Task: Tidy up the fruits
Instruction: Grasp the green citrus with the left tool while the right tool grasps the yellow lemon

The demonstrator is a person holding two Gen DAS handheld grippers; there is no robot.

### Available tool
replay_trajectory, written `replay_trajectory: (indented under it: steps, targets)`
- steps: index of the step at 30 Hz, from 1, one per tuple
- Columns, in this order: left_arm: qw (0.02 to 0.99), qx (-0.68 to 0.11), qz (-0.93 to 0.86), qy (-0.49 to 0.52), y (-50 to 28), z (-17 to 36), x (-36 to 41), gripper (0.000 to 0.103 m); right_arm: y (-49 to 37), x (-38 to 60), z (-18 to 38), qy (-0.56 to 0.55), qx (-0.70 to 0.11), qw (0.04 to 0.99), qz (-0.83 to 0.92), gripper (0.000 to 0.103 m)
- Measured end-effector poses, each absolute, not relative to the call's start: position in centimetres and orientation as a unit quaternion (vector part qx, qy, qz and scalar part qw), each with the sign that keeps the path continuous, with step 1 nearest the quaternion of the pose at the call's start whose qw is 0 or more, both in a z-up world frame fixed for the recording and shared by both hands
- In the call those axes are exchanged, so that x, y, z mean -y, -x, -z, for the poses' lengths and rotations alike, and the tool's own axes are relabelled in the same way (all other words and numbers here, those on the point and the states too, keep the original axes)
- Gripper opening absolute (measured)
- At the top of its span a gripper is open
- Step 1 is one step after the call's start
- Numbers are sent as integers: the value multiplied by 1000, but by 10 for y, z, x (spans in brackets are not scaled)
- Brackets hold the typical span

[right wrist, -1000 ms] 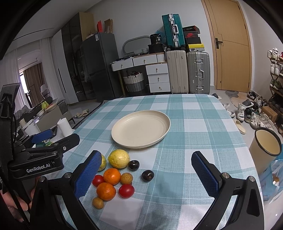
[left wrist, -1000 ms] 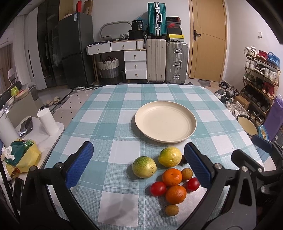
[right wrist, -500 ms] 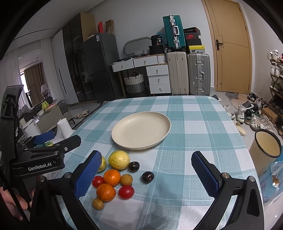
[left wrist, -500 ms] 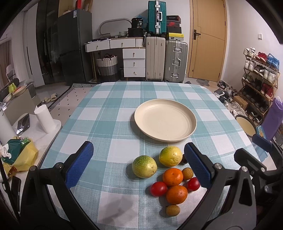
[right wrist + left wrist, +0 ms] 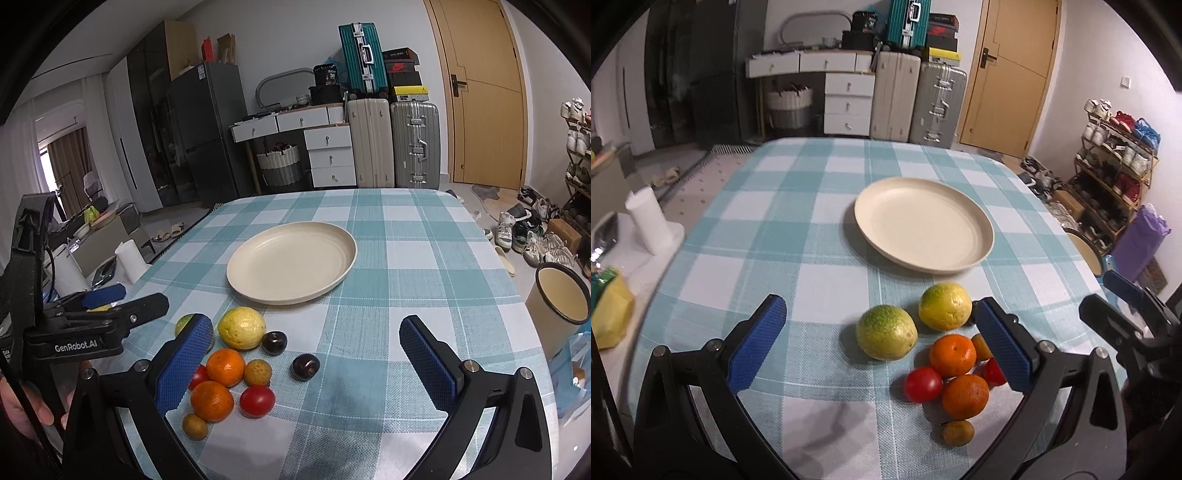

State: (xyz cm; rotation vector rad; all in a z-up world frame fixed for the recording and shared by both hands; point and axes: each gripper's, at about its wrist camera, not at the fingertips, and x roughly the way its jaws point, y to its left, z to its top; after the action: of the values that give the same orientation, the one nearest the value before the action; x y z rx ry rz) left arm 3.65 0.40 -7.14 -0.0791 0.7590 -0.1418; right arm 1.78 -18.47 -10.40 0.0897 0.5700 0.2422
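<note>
Hovering above checked tablecloth: left gripper and right gripper, jaws spread wide, nothing held. Clustered near table's front edge, just short of empty cream plate: two yellow-green citrus, two oranges, red tomatoes, dark plums, small brown fruits.
</note>
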Motion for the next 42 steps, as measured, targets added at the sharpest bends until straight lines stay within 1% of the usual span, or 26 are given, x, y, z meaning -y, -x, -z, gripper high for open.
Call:
replay_trajectory:
  steps: [10,14,16,17,21,22,26,29,30,31,42]
  targets:
    - [898,-425,79,78,-72,106,-32,102,-35,182,119,-45,-298,946,-122,103]
    - [889,-439,86,94,-77,115,-42,98,-42,182,125,-48,-305,943,-122,103]
    - [885,-446,90,103,-82,120,-45,91,-44,183,126,-50,-307,942,-122,103]
    - [882,-449,94,107,-85,123,-47,89,-45,182,127,-50,-308,942,-123,103]
    - [868,-464,113,139,-91,133,-54,73,-48,182,130,-48,-313,941,-122,103]
    - [865,-464,120,146,-91,134,-54,71,-49,182,130,-48,-315,940,-122,103]
    - [862,-465,131,154,-96,138,-56,69,-51,182,132,-50,-318,939,-120,103]
    - [859,-463,145,166,-97,138,-56,57,-52,182,133,-50,-320,939,-120,103]
    - [857,-461,153,171,-98,138,-57,51,-52,182,133,-50,-320,939,-120,103]
    - [856,-461,159,172,-99,138,-57,49,-52,182,133,-49,-319,939,-120,103]
    - [851,-459,174,187,-98,141,-65,48,-53,180,132,-43,-322,938,-120,103]
